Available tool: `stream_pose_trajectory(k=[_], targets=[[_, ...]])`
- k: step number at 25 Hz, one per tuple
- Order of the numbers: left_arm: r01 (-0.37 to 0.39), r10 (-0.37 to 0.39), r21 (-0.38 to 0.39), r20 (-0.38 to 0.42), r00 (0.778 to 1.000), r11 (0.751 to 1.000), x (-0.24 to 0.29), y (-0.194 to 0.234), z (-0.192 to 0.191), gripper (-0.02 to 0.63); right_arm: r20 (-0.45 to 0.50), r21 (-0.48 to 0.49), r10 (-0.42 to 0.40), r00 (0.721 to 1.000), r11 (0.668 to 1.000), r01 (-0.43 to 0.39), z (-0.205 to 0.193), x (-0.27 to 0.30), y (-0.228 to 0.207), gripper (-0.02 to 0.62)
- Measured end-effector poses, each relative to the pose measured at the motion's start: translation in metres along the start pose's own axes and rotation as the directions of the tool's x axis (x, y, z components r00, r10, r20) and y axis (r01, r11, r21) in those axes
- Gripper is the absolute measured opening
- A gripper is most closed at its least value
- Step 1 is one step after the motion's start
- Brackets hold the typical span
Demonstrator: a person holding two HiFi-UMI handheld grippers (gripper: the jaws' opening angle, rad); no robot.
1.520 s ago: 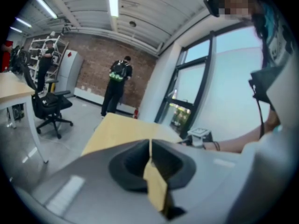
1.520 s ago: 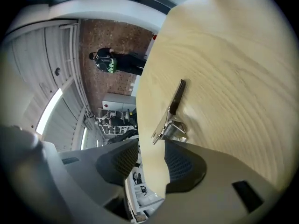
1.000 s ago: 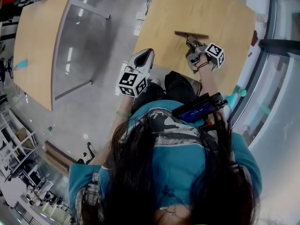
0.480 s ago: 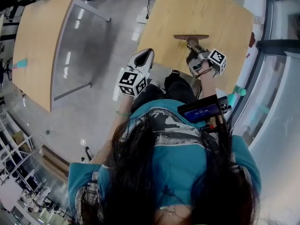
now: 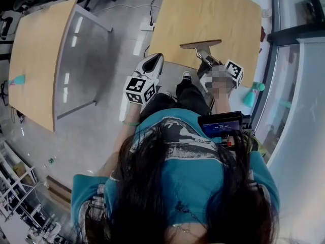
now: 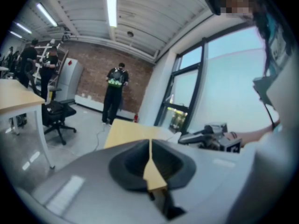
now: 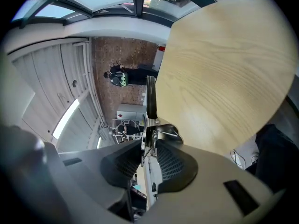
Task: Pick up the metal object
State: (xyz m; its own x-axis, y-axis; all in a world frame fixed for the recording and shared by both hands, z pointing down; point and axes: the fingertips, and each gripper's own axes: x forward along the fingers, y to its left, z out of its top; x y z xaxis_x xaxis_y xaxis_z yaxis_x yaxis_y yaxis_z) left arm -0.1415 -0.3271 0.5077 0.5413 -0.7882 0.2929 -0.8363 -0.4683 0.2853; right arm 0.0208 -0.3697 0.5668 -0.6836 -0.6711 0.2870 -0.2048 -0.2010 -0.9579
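The metal object [image 5: 200, 44] is a thin long bar on a sprung clip. It hangs tilted over the near edge of the light wooden table [image 5: 213, 9], pinched in my right gripper [image 5: 204, 56]. In the right gripper view the dark pads press on the clip's spring and plate [image 7: 153, 135], and the bar stands up beyond them; the right gripper [image 7: 148, 148] is shut on it. My left gripper [image 5: 156, 58] is held off the table's left corner over the floor, its jaws [image 6: 150, 153] together with nothing between them. The left gripper view shows the right gripper [image 6: 210, 135] at its right.
A second wooden table [image 5: 35, 50] stands to the left across grey floor. A teal object [image 5: 251, 97] lies by the window wall on the right. A dark device [image 5: 221, 124] hangs at my chest. A person [image 6: 114, 85] and an office chair [image 6: 58, 112] stand far off.
The right gripper's jaws have closed on the metal object. It has come off the table and moved toward the near edge, the bar now tilted. The left gripper has barely moved.
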Motion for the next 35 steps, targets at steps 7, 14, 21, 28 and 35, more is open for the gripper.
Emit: stream_pose_trajectory(k=[7, 14, 21, 28, 35], targets=[[0.093, -0.093, 0.000, -0.019, 0.996, 0.996, -0.045, -0.016, -0.025, 0.005, 0.075, 0.016, 0.016, 0.997, 1.000, -0.017, -0.071, -0.052, -0.004, 0.101], [0.174, -0.174, -0.016, -0.046, 0.984, 0.985, -0.063, -0.041, -0.047, 0.005, 0.107, 0.015, -0.025, 0.994, 1.000, 0.023, -0.115, -0.095, -0.018, 0.101], [0.234, -0.233, 0.007, -0.066, 0.970, 0.972, -0.067, -0.082, -0.060, 0.005, 0.139, 0.024, -0.025, 0.990, 0.999, 0.022, -0.128, -0.136, -0.030, 0.101], [0.227, -0.226, 0.046, -0.040, 0.973, 0.973, -0.097, -0.152, -0.061, 0.005, 0.133, 0.020, 0.017, 0.991, 1.000, -0.020, -0.140, -0.206, -0.038, 0.101], [0.183, -0.184, 0.043, 0.018, 0.983, 0.982, -0.121, -0.193, -0.070, 0.005, 0.082, 0.004, 0.012, 0.997, 1.000, -0.013, -0.160, -0.247, -0.061, 0.101]])
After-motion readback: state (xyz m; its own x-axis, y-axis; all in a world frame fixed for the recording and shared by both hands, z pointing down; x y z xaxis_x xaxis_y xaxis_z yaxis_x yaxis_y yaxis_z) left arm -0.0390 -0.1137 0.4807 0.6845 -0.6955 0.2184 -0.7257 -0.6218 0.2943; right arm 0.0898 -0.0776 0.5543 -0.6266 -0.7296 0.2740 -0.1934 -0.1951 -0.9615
